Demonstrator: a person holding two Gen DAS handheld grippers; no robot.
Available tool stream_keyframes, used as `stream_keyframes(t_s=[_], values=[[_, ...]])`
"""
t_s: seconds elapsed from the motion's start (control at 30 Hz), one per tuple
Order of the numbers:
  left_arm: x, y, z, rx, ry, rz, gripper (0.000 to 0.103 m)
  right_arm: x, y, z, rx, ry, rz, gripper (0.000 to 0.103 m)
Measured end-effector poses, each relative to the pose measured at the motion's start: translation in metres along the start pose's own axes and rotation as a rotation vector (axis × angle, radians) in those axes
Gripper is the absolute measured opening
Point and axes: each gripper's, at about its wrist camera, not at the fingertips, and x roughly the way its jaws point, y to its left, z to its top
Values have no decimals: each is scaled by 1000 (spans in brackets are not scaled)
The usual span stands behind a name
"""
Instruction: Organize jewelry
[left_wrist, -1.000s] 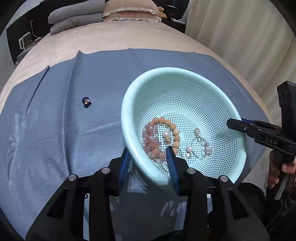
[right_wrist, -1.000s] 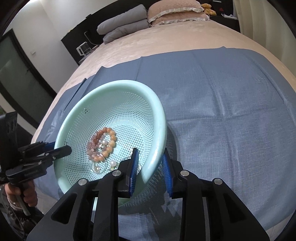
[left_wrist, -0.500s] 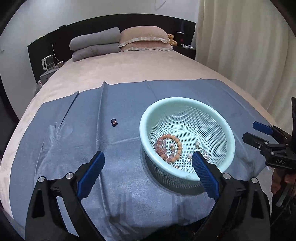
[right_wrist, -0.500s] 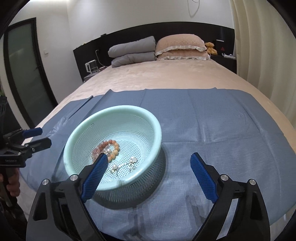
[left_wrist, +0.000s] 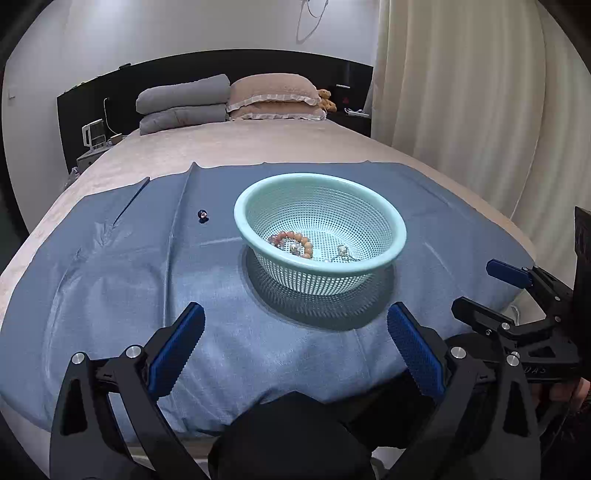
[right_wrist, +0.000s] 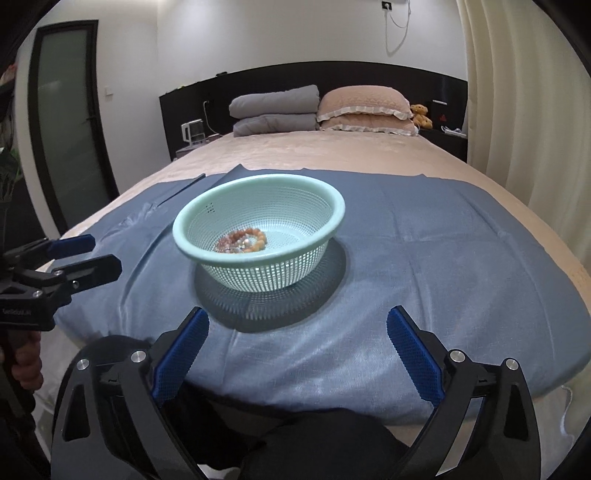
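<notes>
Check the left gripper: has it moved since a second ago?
Yes. The left gripper has let go of the basket rim and backed away toward the bed's near edge; its jaws stand wide open.

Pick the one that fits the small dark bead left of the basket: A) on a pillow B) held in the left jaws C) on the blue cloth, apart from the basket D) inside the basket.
C: the small dark bead lies on the blue cloth, clear of the basket.

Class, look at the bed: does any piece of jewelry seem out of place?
Yes. One small dark bead-like piece lies alone on the blue cloth, left of the basket, apart from it. The bracelets are in the basket, so this one looks left out.
</notes>
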Motion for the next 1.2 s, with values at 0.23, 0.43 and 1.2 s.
stream_keyframes(t_s=[0.23,0.43,1.2], values=[[-12,-7,-23,-41,-63,39,97,-20,11,-11,-17,-67,12,95],[-17,-21,-36,13,-100,124,97,-24,8,-16,25,-61,39,95],[-17,-23,-38,21,-143,220,97,-24,-1,-18,70,-74,26,95]])
